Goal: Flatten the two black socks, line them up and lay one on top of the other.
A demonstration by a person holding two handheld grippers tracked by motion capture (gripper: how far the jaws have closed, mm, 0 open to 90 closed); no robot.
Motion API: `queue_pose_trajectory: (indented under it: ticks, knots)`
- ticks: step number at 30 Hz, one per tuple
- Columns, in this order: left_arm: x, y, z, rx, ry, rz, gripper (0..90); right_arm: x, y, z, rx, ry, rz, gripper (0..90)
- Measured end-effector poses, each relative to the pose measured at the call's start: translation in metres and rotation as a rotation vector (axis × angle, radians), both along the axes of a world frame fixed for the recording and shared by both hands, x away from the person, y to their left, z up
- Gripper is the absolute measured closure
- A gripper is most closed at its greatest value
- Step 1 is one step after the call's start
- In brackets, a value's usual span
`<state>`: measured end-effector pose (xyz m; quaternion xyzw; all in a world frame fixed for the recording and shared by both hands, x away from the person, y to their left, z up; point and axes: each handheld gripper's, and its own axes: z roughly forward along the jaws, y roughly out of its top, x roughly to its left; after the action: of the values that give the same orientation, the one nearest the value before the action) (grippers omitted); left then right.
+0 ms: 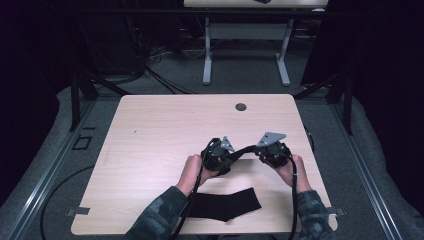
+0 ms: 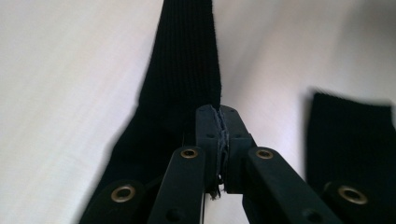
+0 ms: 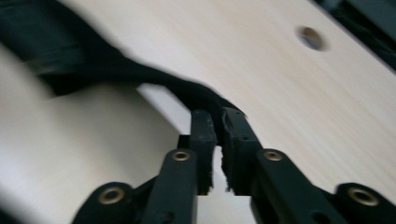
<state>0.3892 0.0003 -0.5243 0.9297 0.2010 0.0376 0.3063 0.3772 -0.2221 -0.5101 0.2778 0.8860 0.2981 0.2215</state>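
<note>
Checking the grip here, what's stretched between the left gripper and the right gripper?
A black sock spans between the left gripper and right gripper, each shut on one end, as the high view shows.

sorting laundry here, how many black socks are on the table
2: one sock stretched between the left gripper and right gripper, both shut on it; another sock lies flat at the table's near edge.

In the left gripper view the second black sock (image 2: 350,140) at 3 o'clock is blurred and cut by the right edge. In the right gripper view the stretched sock (image 3: 93,70) smears toward 10 o'clock. In the high view, the person's forearms hide part of the lying sock (image 1: 225,204).
</note>
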Motion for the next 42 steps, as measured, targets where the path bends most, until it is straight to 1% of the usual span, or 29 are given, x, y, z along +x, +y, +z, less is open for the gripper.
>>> queue_pose_trajectory:
  ticks: [1, 2, 3, 4, 5, 6, 7, 8, 9, 11, 12, 13, 14, 15, 16, 17, 18, 19, 23, 25, 27, 28, 30, 34, 37, 38, 39, 41, 42]
  knots:
    - [-0.002, 0.001, -0.005, 0.01, 0.019, -0.01, 86.8, -0.003, -0.003, -0.003, -0.006, 0.054, 0.035, 73.7]
    - [-0.003, 0.001, -0.011, 0.017, 0.057, -0.02, 82.8, -0.007, -0.007, -0.009, -0.001, 0.115, 0.063, 68.0]
    - [-0.003, 0.003, -0.017, 0.023, 0.091, -0.01, 72.5, -0.01, -0.012, -0.015, -0.001, 0.168, 0.072, 60.8]
    - [-0.002, 0.005, -0.018, 0.02, 0.099, 0.001, 59.2, -0.012, -0.019, -0.022, 0.013, 0.229, 0.05, 56.2]
    - [-0.002, 0.009, -0.02, -0.018, 0.113, 0.021, 55.4, -0.012, -0.024, -0.024, 0.023, 0.254, 0.046, 53.0]
    - [-0.001, 0.012, -0.019, -0.043, 0.117, 0.044, 48.2, -0.012, -0.03, -0.027, 0.032, 0.259, 0.012, 51.7]
    - [-0.001, 0.017, -0.017, -0.054, 0.11, 0.064, 43.3, -0.012, -0.032, -0.028, 0.044, 0.263, -0.004, 49.4]
    - [0.0, 0.023, -0.015, -0.078, 0.102, 0.081, 41.4, -0.012, -0.034, -0.028, 0.066, 0.278, -0.028, 48.2]
    - [0.0, 0.028, -0.012, -0.087, 0.09, 0.101, 38.7, -0.012, -0.034, -0.028, 0.082, 0.278, -0.066, 48.1]
    - [0.001, 0.04, -0.008, -0.1, 0.069, 0.143, 32.0, -0.012, -0.031, -0.027, 0.12, 0.275, -0.096, 44.3]
    - [0.002, 0.047, -0.007, -0.101, 0.055, 0.168, 30.8, -0.012, -0.028, -0.027, 0.137, 0.268, -0.124, 43.1]
    - [0.003, 0.053, -0.006, -0.098, 0.039, 0.2, 29.0, -0.011, -0.025, -0.028, 0.131, 0.259, -0.144, 40.3]
    - [0.004, 0.06, -0.006, -0.097, 0.033, 0.226, 27.2, -0.011, -0.021, -0.03, 0.147, 0.25, -0.159, 38.3]
    - [0.006, 0.068, -0.006, -0.084, 0.018, 0.269, 25.4, -0.009, -0.019, -0.031, 0.133, 0.257, -0.169, 35.9]
    - [0.007, 0.072, -0.008, -0.063, -0.003, 0.295, 24.3, -0.009, -0.015, -0.033, 0.132, 0.256, -0.2, 34.1]
    - [0.008, 0.078, -0.009, -0.049, -0.019, 0.319, 23.0, -0.008, -0.013, -0.035, 0.129, 0.249, -0.208, 32.6]
    - [0.009, 0.084, -0.012, -0.042, -0.015, 0.346, 22.0, -0.007, -0.011, -0.036, 0.116, 0.25, -0.215, 30.7]
    - [0.01, 0.088, -0.014, -0.018, -0.028, 0.368, 21.5, -0.007, -0.009, -0.038, 0.114, 0.248, -0.23, 29.3]
    - [0.014, 0.099, -0.028, 0.061, -0.055, 0.426, 20.4, -0.006, -0.004, -0.046, 0.106, 0.25, -0.266, 24.6]
    - [0.015, 0.1, -0.034, 0.09, -0.057, 0.431, 19.9, -0.004, -0.003, -0.048, 0.079, 0.266, -0.275, 23.4]
    - [0.015, 0.1, -0.039, 0.124, -0.07, 0.437, 19.9, -0.003, -0.003, -0.049, 0.078, 0.262, -0.28, 23.3]
    - [0.015, 0.101, -0.041, 0.125, -0.065, 0.439, 19.8, -0.003, -0.003, -0.049, 0.064, 0.257, -0.286, 23.5]
    - [0.016, 0.105, -0.042, 0.107, -0.056, 0.446, 18.9, -0.001, -0.003, -0.051, 0.039, 0.26, -0.281, 23.5]
    - [0.015, 0.108, -0.042, 0.11, -0.049, 0.447, 18.9, 0.002, -0.003, -0.054, 0.05, 0.272, -0.287, 22.9]
    - [0.012, 0.111, -0.042, 0.11, -0.045, 0.446, 19.0, 0.004, -0.003, -0.055, 0.04, 0.261, -0.288, 21.8]
    - [0.012, 0.113, -0.042, 0.109, -0.038, 0.443, 19.0, 0.005, -0.002, -0.055, 0.037, 0.265, -0.285, 21.2]
    - [0.01, 0.114, -0.043, 0.109, -0.041, 0.448, 19.0, 0.005, -0.001, -0.056, 0.048, 0.263, -0.282, 20.6]
    - [0.008, 0.116, -0.043, 0.101, -0.027, 0.445, 19.1, 0.007, -0.001, -0.056, 0.041, 0.267, -0.278, 19.6]
    - [0.006, 0.117, -0.043, 0.099, -0.025, 0.443, 19.0, 0.007, -0.001, -0.056, 0.038, 0.256, -0.279, 19.1]
